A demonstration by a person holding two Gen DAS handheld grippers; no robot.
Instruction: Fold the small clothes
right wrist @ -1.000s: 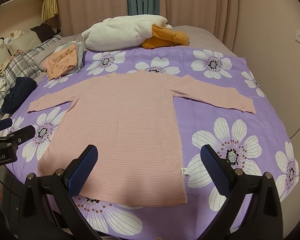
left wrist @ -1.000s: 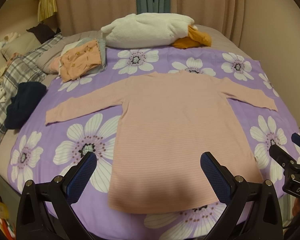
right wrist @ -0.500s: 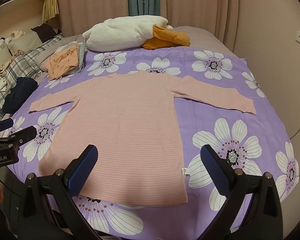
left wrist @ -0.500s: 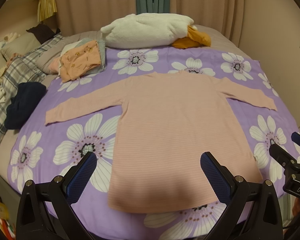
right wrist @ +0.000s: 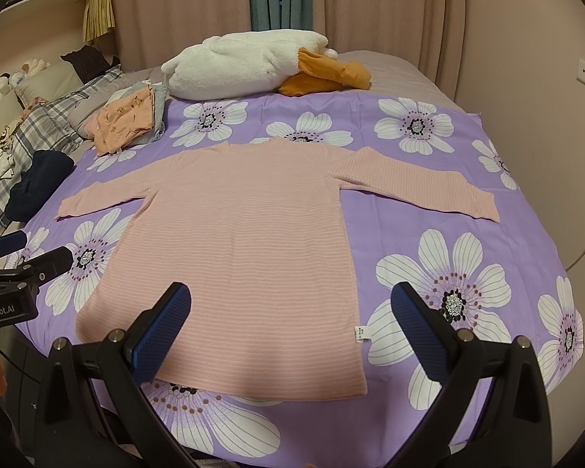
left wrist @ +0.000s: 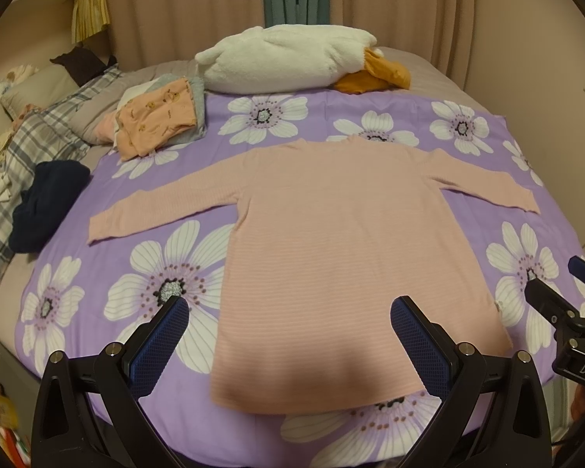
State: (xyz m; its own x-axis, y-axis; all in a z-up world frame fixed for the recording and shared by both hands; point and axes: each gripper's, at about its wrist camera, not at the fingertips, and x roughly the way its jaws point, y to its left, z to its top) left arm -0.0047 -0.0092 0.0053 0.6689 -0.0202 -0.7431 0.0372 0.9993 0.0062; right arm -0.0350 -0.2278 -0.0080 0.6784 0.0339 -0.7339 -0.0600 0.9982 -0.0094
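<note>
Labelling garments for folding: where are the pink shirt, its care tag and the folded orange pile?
pink shirt (right wrist: 238,257), right wrist view, mid-body.
care tag (right wrist: 361,334), right wrist view, centre.
folded orange pile (left wrist: 158,119), left wrist view, top garment.

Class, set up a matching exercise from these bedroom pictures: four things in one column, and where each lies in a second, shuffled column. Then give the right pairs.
Things:
1. pink top
2. white plush toy
3. orange printed clothes
4. dark blue garment

Places:
A. bunched at the left edge of the bed
B. spread flat in the middle of the purple flowered sheet
C. at the far end, before the curtains
D. stacked at the sheet's far left corner

Pairs: 1-B, 2-C, 3-D, 4-A
</note>
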